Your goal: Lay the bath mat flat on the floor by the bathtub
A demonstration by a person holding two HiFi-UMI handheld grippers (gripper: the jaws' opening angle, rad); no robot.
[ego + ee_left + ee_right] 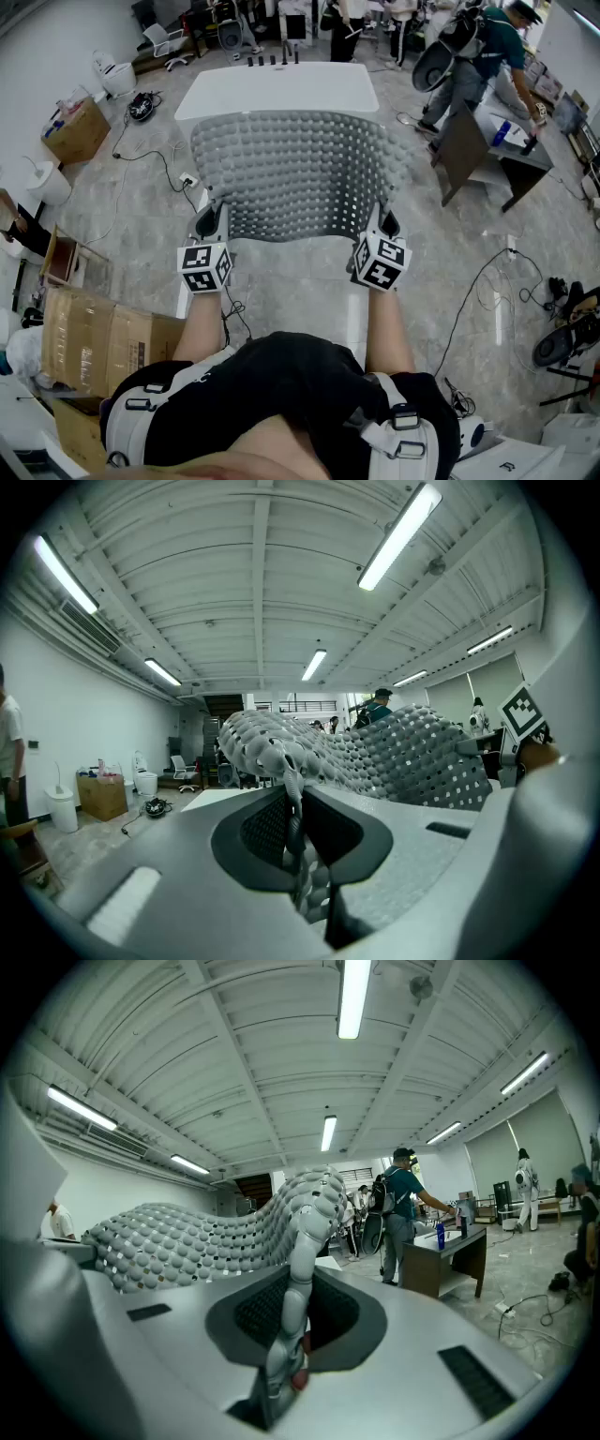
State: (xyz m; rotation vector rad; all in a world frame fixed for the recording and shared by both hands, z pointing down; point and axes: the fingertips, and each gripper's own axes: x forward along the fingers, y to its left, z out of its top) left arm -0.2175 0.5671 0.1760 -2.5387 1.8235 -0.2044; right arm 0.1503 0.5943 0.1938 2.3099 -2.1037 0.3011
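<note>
- Head view: the grey studded bath mat (300, 173) hung spread in the air at mid-frame. Its far edge overlapped the white bathtub (277, 89) at upper centre. The left hand-held gripper (208, 223) pinched the mat's near left corner, and the right hand-held gripper (382, 225) pinched its near right corner. Bare floor (291, 277) showed beneath the near edge.
- Left gripper view: the left hand-held gripper (295, 803) had its jaws clamped on a thin fold of the bath mat (384, 752), which rose and billowed toward the right of the frame.
- Right gripper view: the right hand-held gripper (291, 1307) was likewise closed on the mat's edge, and the bath mat (187, 1237) stretched away to the left.
- Step in hand, as I judged it: the mat was held out flat and had not yet been laid. The next move called for lowering both corners together, keeping the sheet taut, settling the far edge beside the tub first, and only then letting go.
</note>
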